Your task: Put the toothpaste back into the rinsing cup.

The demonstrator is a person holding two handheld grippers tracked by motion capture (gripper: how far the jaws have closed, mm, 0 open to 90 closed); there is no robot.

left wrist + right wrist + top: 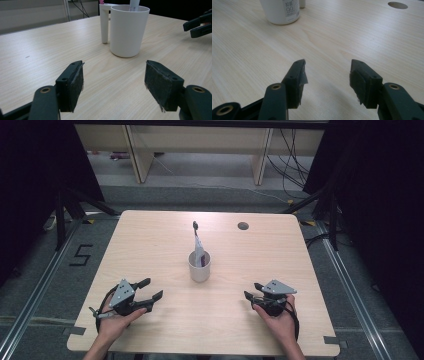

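A white cup stands upright at the middle of the wooden table. A white tube and a thin stick with a dark tip lean out of it. My left gripper rests near the table's front left, open, its jaws toward the cup. My right gripper sits at the front right, open too. The left gripper view has the cup and its handle beyond the empty left gripper. In the right gripper view the cup stands far ahead of the right gripper.
A round cable hole is in the table's far right part, also the hole in the right gripper view. Black stand legs flank the table on the floor. The other hand's gripper shows at the left gripper view's right edge.
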